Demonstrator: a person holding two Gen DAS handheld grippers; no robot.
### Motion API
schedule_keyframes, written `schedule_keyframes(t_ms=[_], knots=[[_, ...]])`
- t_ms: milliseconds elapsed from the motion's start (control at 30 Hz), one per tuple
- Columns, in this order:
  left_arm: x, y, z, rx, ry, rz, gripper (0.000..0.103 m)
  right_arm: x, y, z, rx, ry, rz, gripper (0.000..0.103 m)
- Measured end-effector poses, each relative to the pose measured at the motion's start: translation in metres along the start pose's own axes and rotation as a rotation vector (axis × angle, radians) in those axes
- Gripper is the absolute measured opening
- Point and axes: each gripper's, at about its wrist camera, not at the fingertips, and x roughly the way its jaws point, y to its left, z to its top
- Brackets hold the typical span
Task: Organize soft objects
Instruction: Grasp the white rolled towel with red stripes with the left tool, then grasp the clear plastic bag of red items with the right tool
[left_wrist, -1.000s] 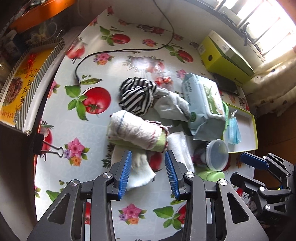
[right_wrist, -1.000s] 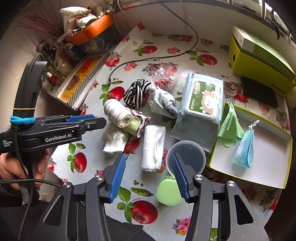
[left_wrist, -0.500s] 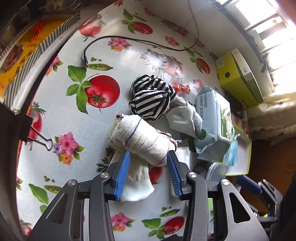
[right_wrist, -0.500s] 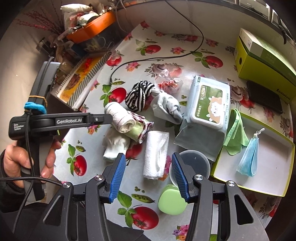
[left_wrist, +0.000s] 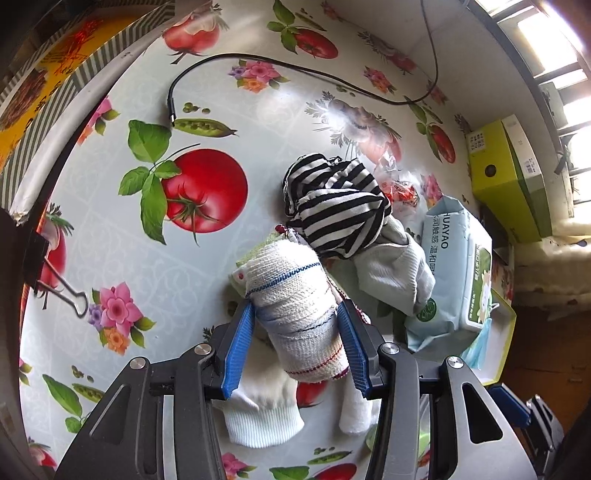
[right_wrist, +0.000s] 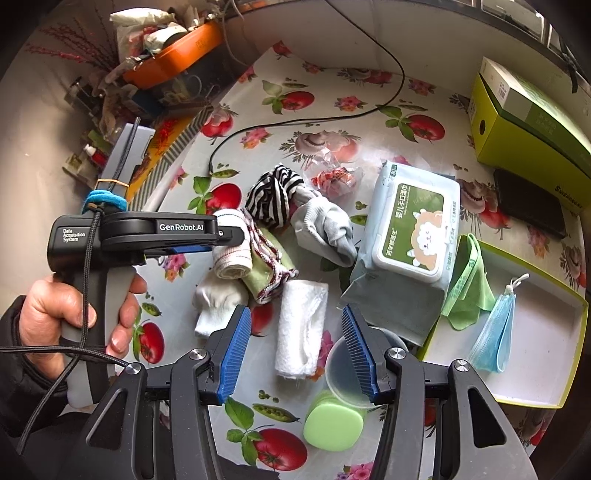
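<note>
The bench (left_wrist: 110, 229) carries a pile of soft things at the middle of both views. The left gripper (left_wrist: 295, 343) stands over the rolled towel (left_wrist: 295, 306) with its fingers opening, one on each side, not yet pressing. It should go lower and close at the roll's middle. The right gripper (right_wrist: 299, 350) hangs wide open and empty.

At the right of the right wrist view, the tray (right_wrist: 546, 398) holds a green cloth (right_wrist: 467, 284) over its edge and a blue face mask (right_wrist: 496, 332).

The left tool (right_wrist: 229, 236) reads "GenRobot.AI" and "Data Acquisition System". The wet-wipes pack (left_wrist: 458, 273) carries "HUAYAO" beside Chinese characters.
</note>
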Motion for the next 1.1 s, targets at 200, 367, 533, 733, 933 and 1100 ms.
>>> schedule_keyframes(t_ms=[200, 367, 533, 733, 933, 1100], knots=[[0.0, -0.003, 0.001, 0.055, -0.028, -0.002, 0.046, 0.009, 0.0, 0.02, -0.015, -0.007, -0.007, 0.051], [-0.008, 0.002, -0.001, 0.074, -0.044, -0.027, 0.045, 0.022, 0.0, 0.04, -0.036, 0.004, -0.015, 0.051], [-0.023, 0.011, 0.001, 0.073, -0.077, -0.043, 0.044, 0.047, -0.001, 0.058, -0.076, 0.044, -0.027, 0.051], [-0.03, 0.024, 0.006, 0.053, -0.1, -0.048, 0.045, 0.069, -0.013, 0.092, -0.06, 0.049, -0.044, 0.051], [-0.03, 0.033, 0.01, 0.048, -0.1, -0.06, 0.045, 0.094, -0.028, 0.129, -0.03, 0.062, -0.083, 0.051], [-0.032, 0.038, 0.011, 0.042, -0.108, -0.061, 0.045, 0.125, -0.032, 0.148, -0.026, 0.12, -0.092, 0.051]])
